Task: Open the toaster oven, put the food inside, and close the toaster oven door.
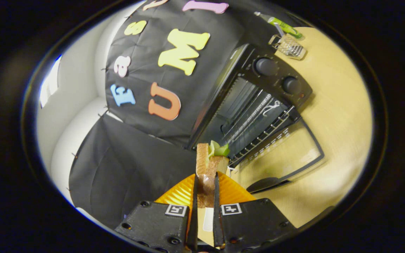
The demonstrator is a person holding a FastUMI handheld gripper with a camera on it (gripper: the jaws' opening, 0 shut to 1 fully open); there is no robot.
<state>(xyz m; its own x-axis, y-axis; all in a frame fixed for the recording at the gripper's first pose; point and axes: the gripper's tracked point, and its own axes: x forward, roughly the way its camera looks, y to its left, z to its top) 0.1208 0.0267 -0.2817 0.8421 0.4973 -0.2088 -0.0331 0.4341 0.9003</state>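
Observation:
My gripper (pixel 205 181) is shut on a sandwich (pixel 207 163) made of bread slices with green lettuce sticking out at its far end; both fingers press on its sides. The sandwich is lifted above an orange ribbed plate (pixel 179 193) that lies under the fingers. Just beyond the sandwich stands the black toaster oven (pixel 258 95) with its glass door (pixel 283 154) folded down flat on the wooden table. Inside the oven I see a wire rack (pixel 262 133). Two round knobs (pixel 265 66) sit on its control panel.
On the light wooden table (pixel 336 116) beyond the oven lie a small wire rack holder (pixel 288 45) and a green-handled tool (pixel 281 24). The black booth cloth hangs behind and beside the oven.

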